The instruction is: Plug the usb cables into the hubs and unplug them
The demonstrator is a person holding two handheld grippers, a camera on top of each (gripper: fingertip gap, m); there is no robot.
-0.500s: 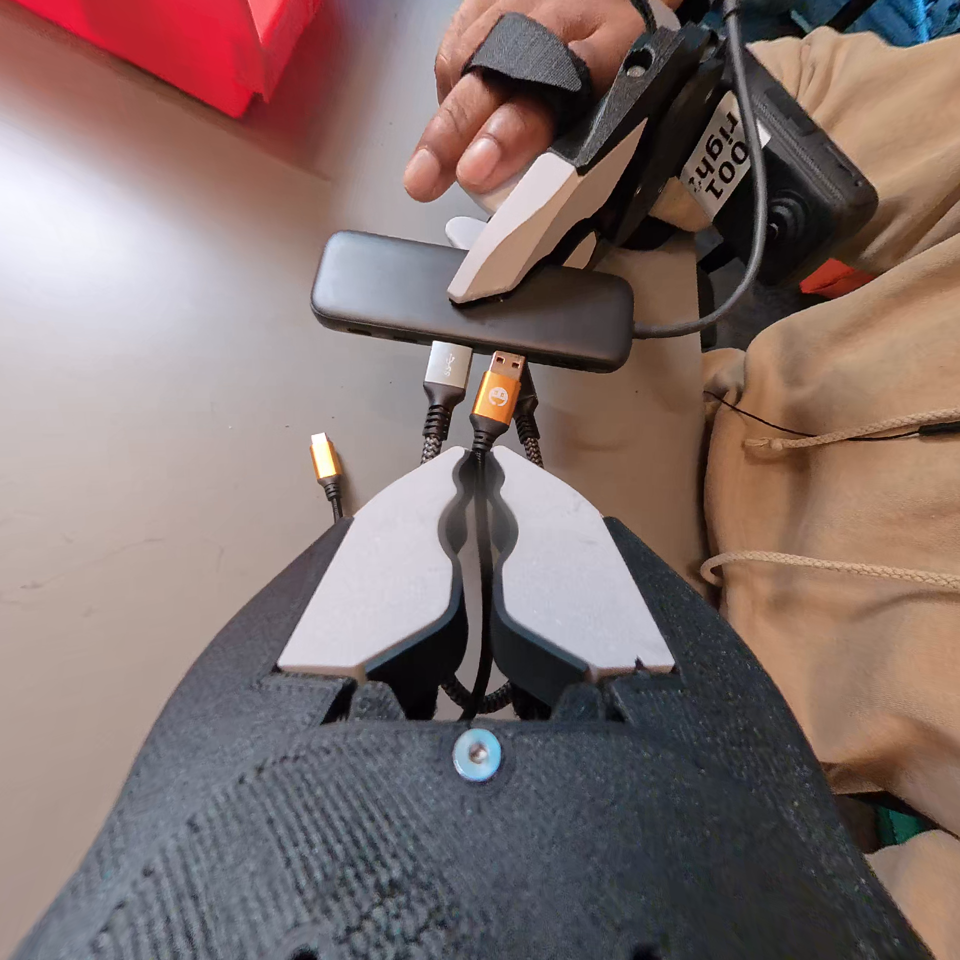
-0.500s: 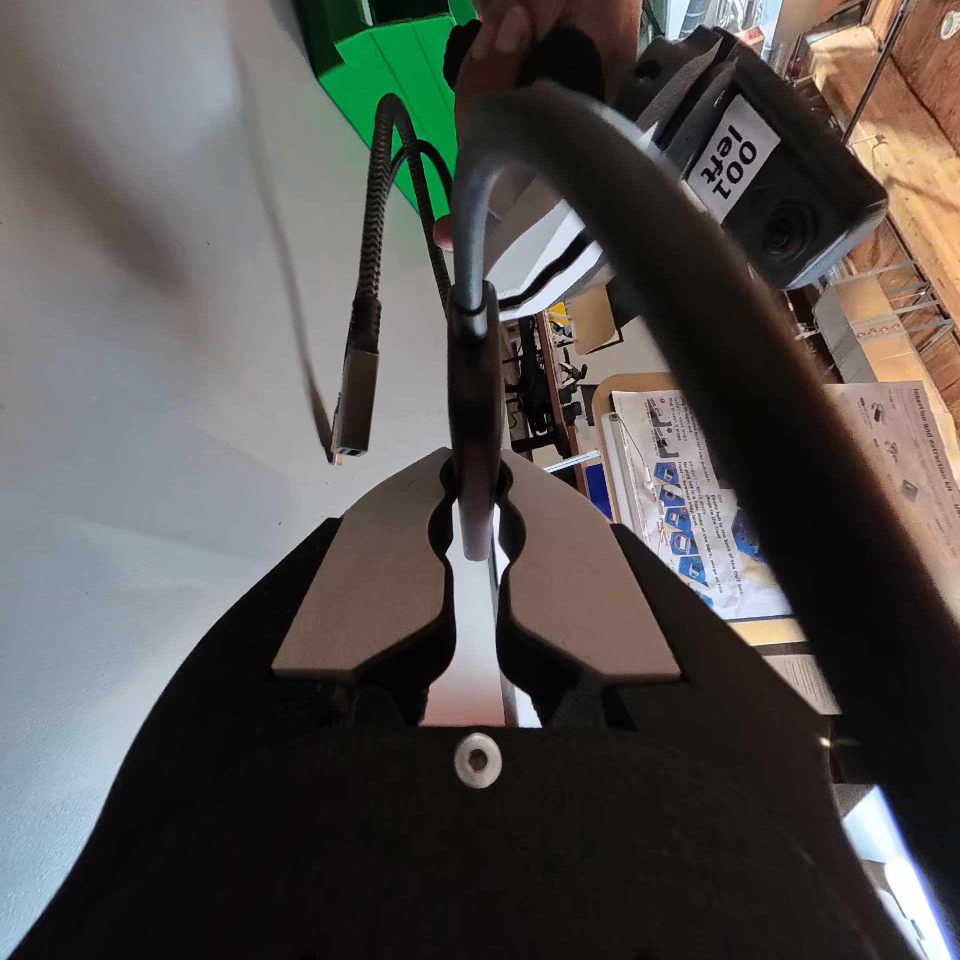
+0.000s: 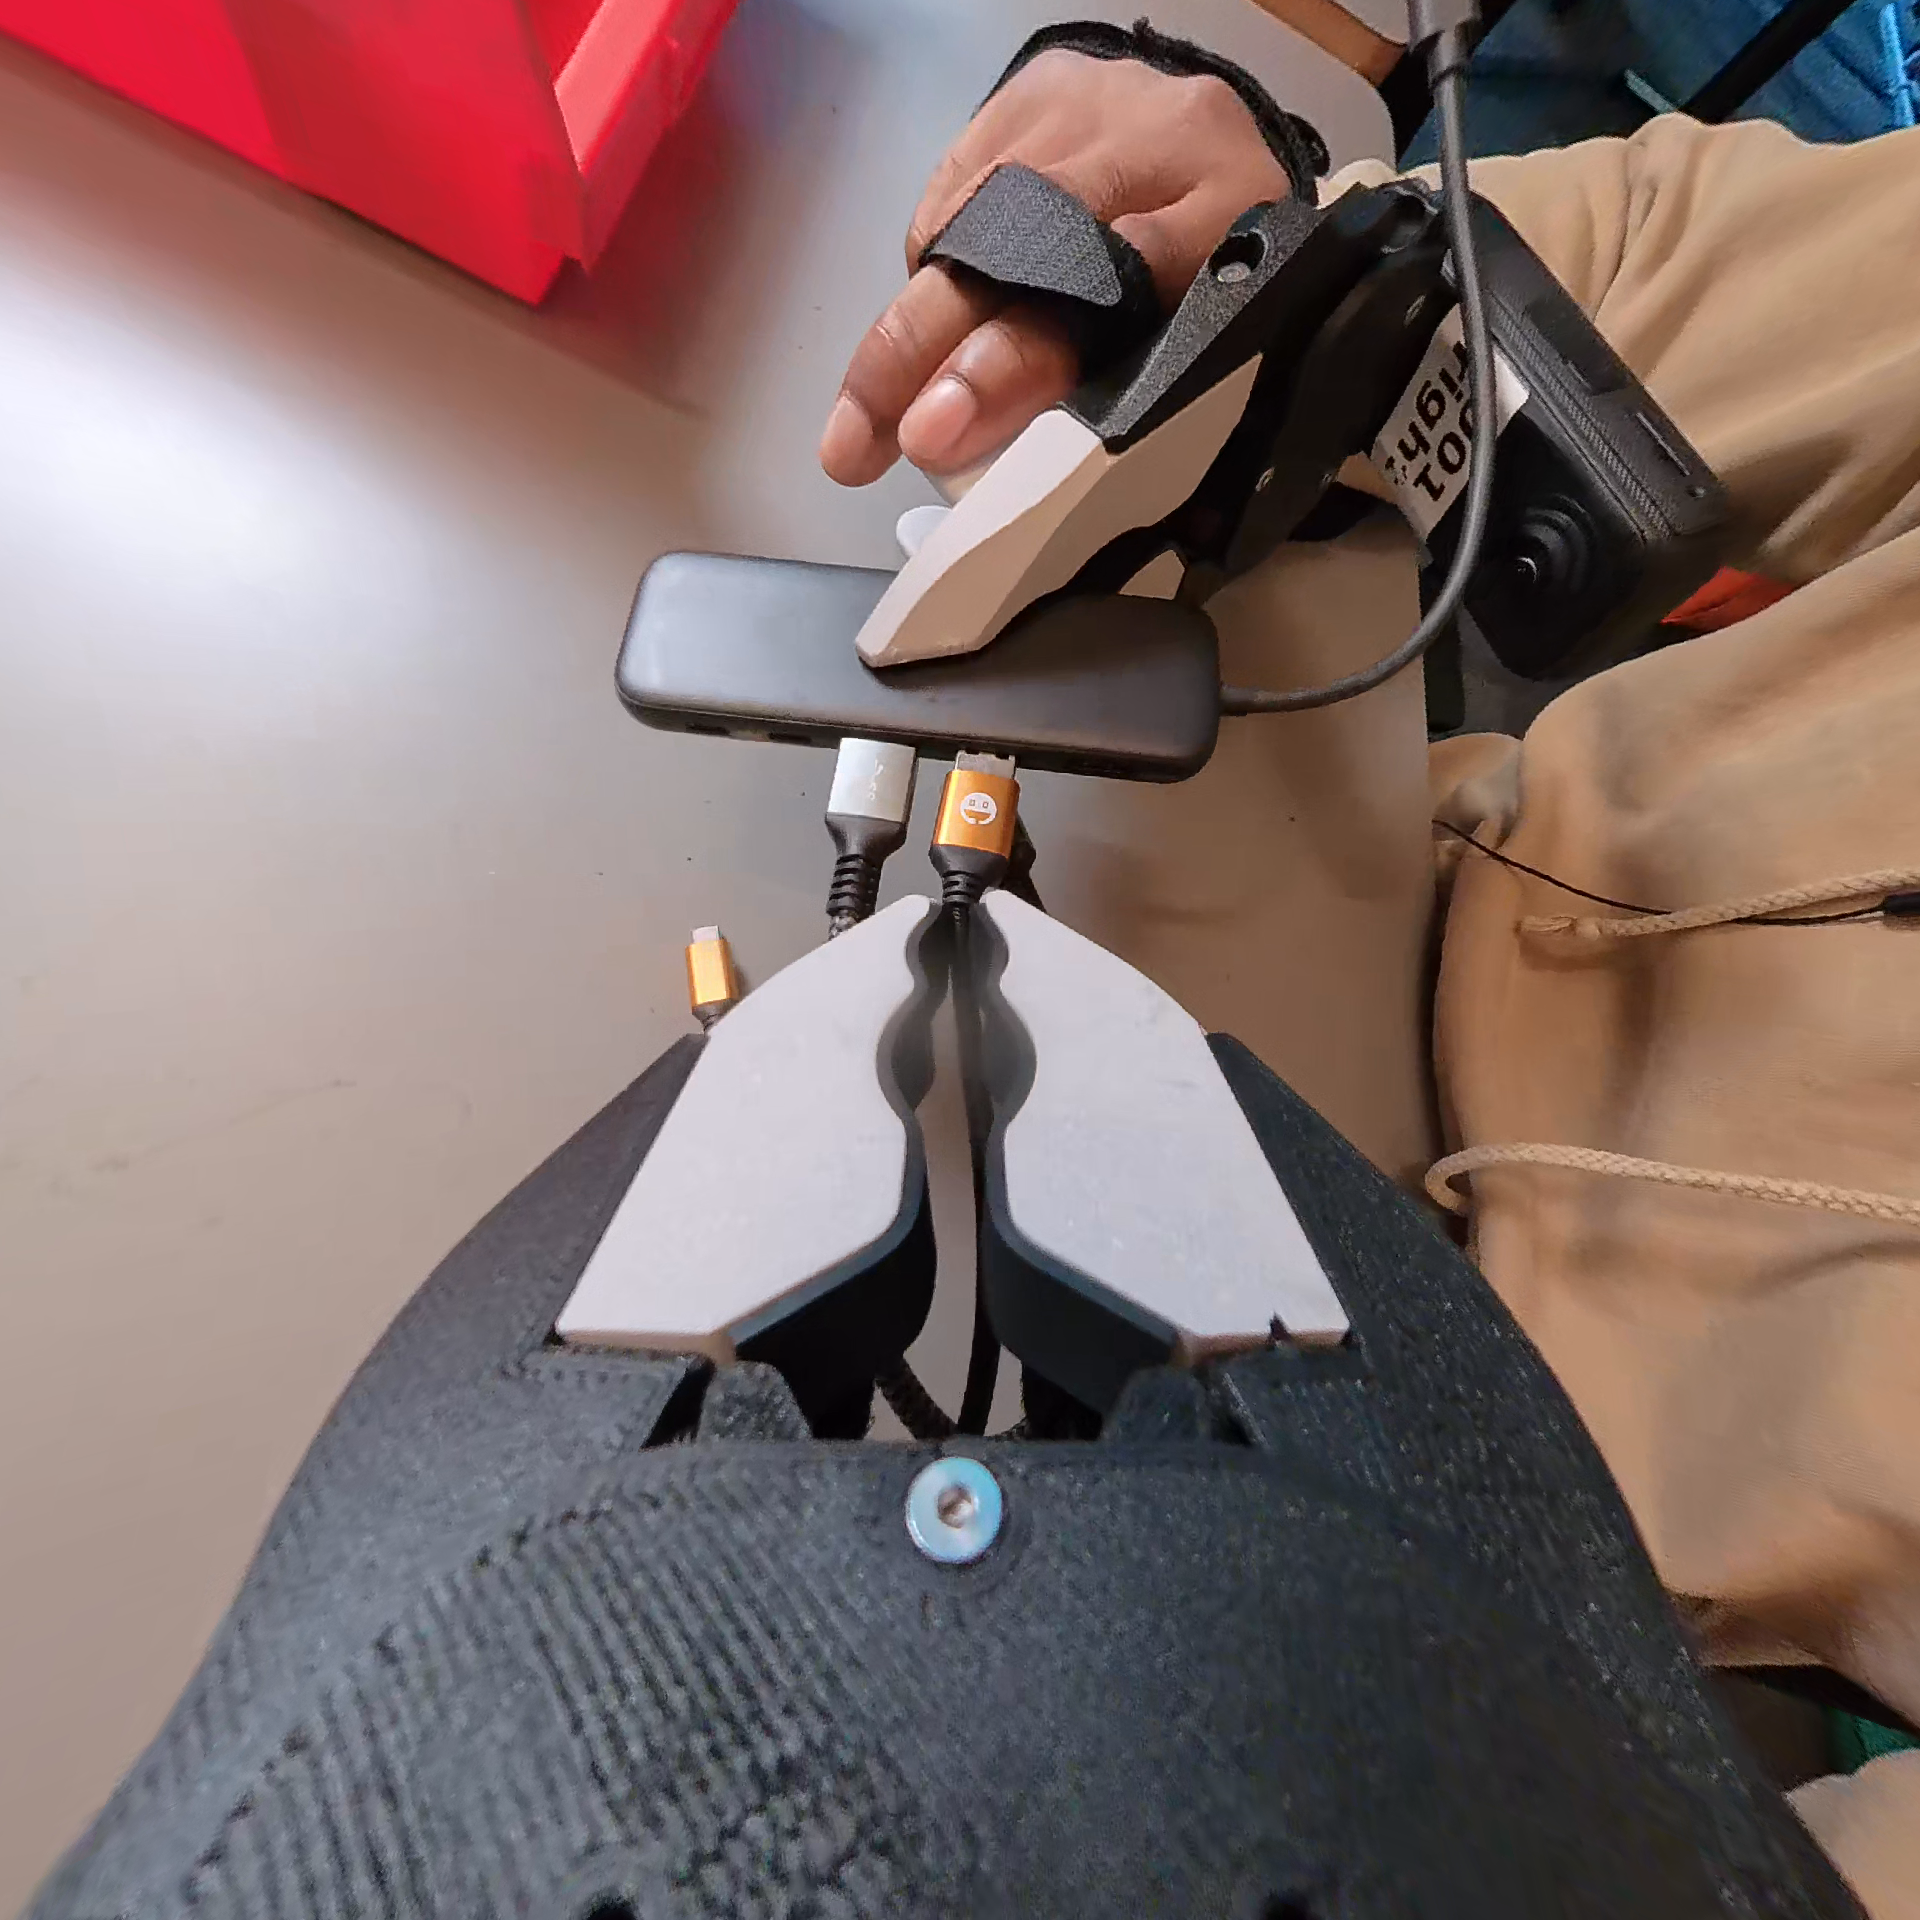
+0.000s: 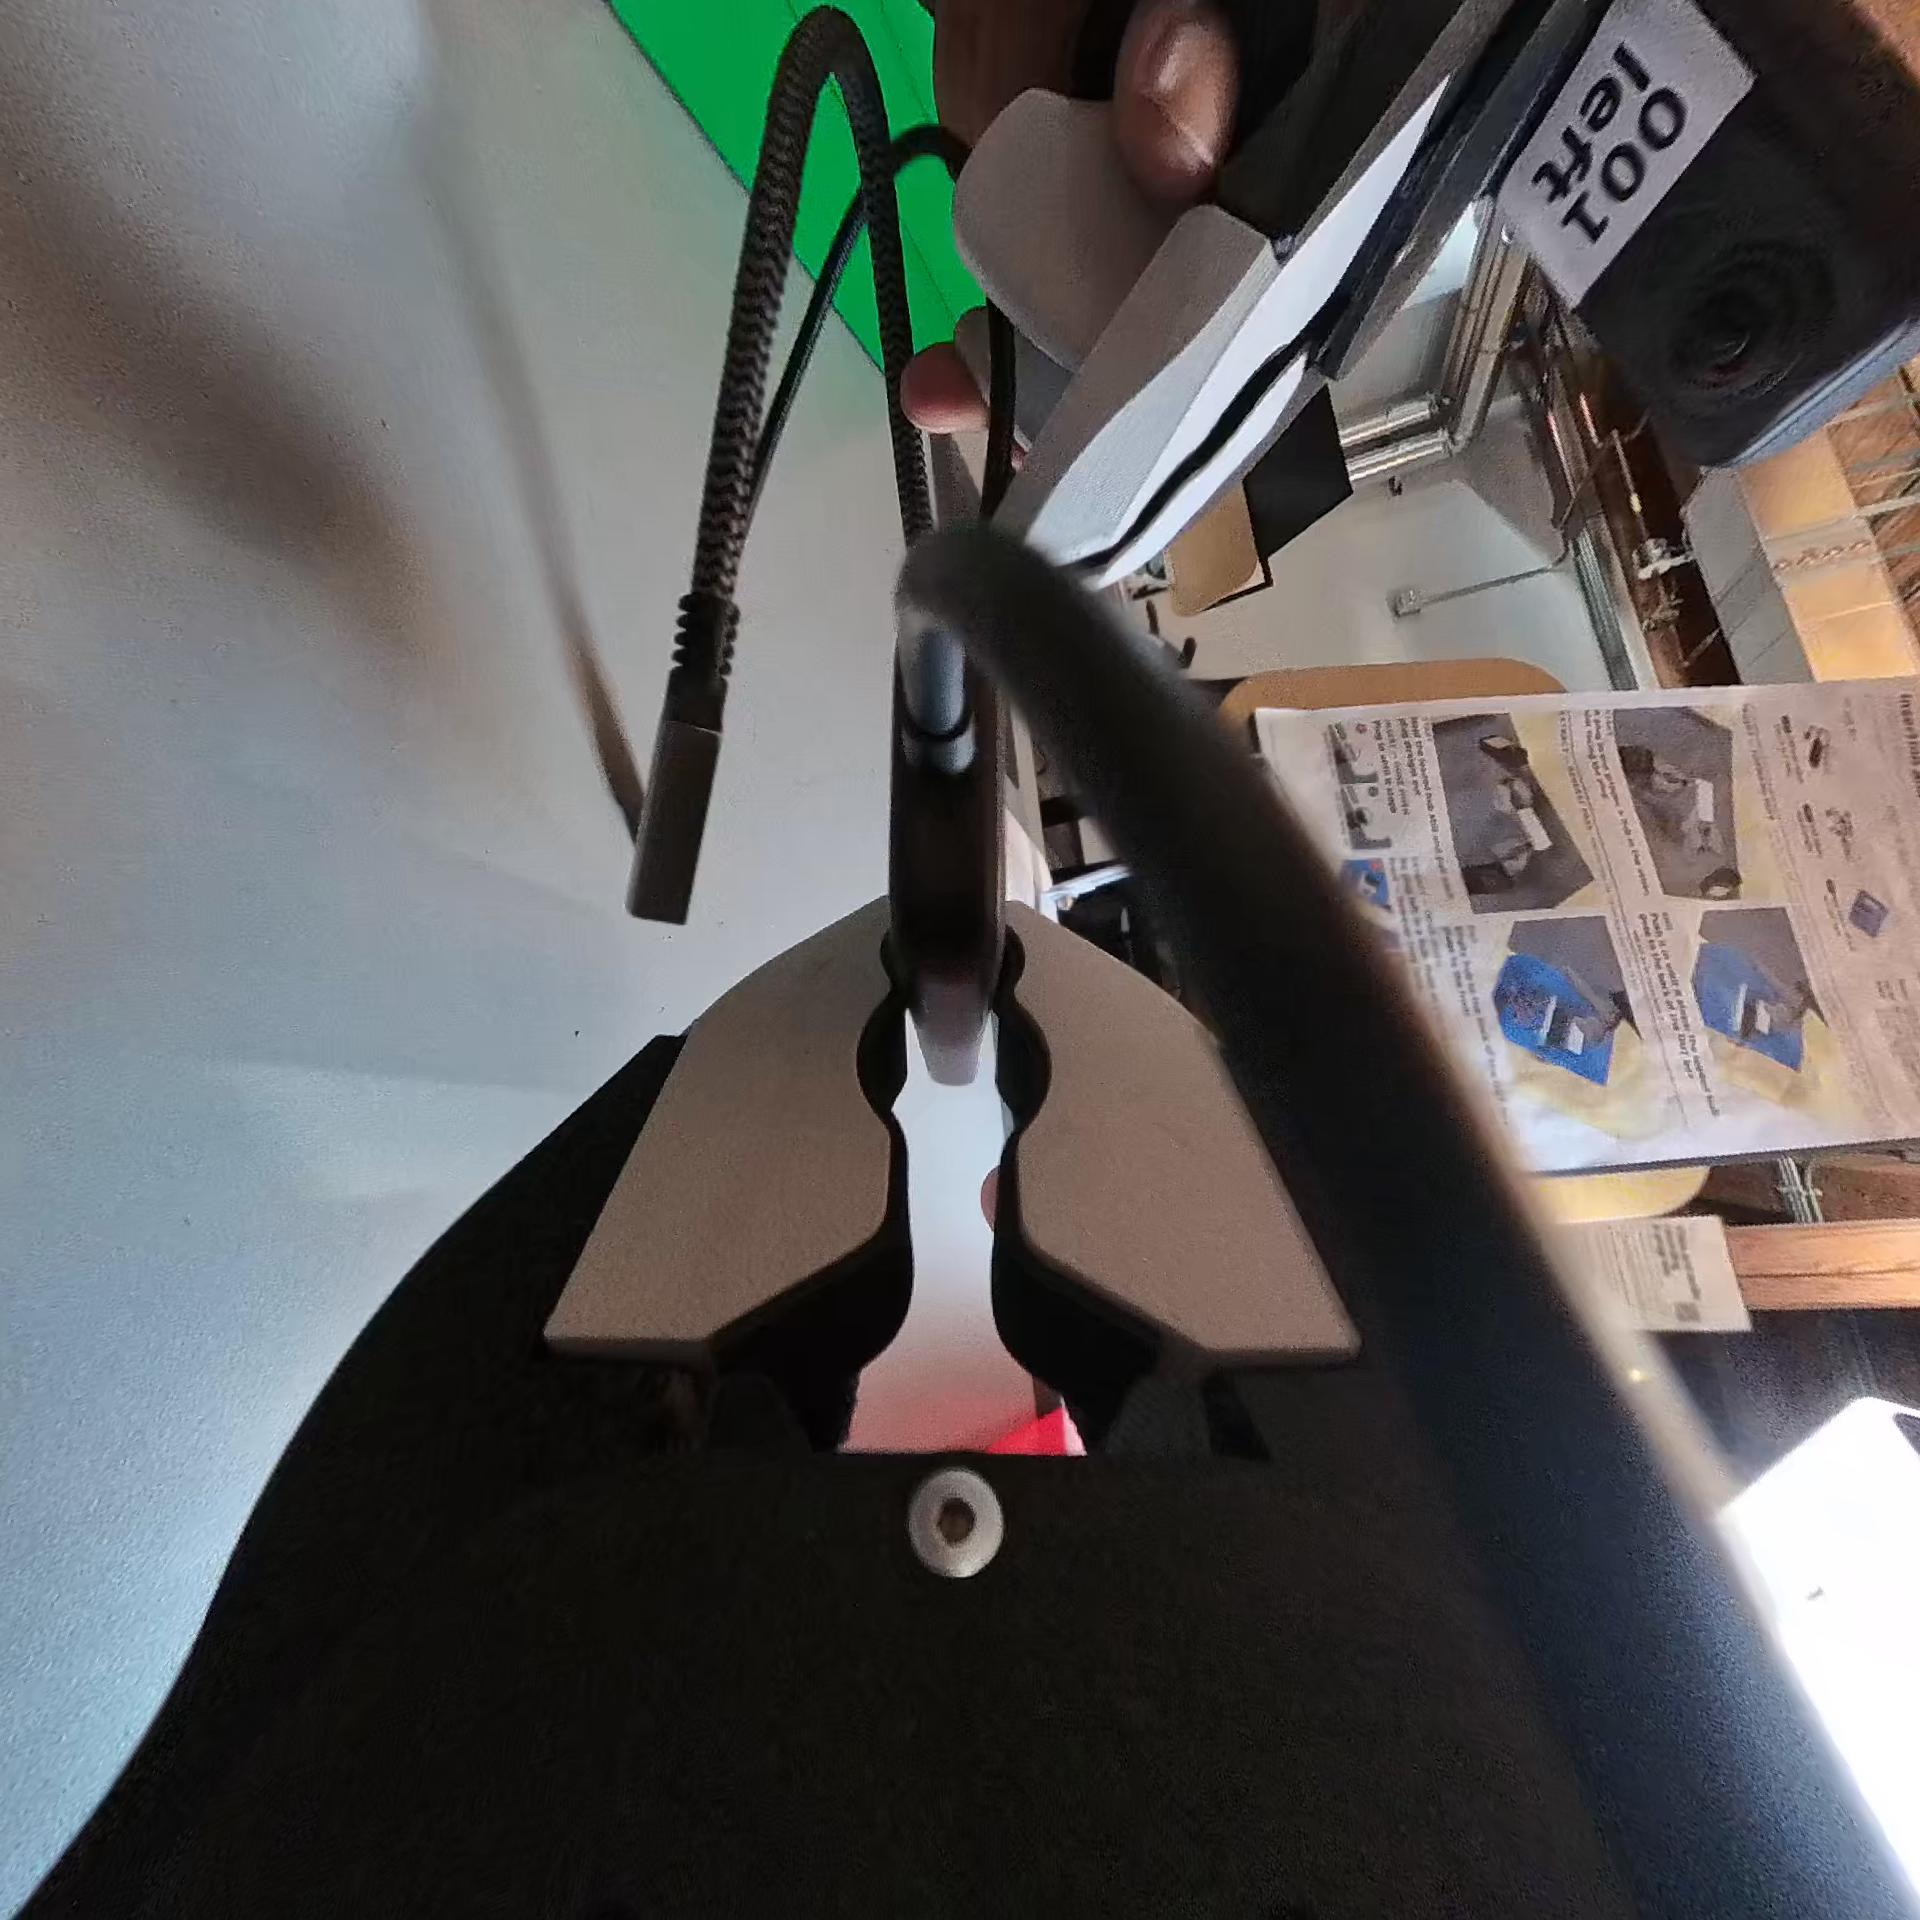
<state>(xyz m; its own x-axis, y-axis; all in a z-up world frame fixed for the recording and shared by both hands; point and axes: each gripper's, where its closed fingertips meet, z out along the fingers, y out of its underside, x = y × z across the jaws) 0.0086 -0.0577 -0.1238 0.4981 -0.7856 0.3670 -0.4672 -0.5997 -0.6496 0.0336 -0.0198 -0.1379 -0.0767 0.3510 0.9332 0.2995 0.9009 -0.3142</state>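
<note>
A red bin [image 3: 416,125] stands at the far left of the grey table [image 3: 260,727]; its inside is hidden. The left gripper [image 3: 956,914] is clenched on the orange-plug cable [image 3: 975,821], the plug tip at the hub's ports. The right gripper [image 4: 948,961] grasps the dark hub [image 3: 831,665] above the table.

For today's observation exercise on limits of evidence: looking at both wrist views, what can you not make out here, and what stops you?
- Left wrist view: how deep the orange plug sits in the hub; the hub's edge hides its tip.
- Left wrist view: the right tool's lower finger, hidden under the hub.
- Right wrist view: the orange plug, hidden behind the hub, seen edge-on.
- Right wrist view: the hub's own cable is blurred and blocks the room behind.
</note>
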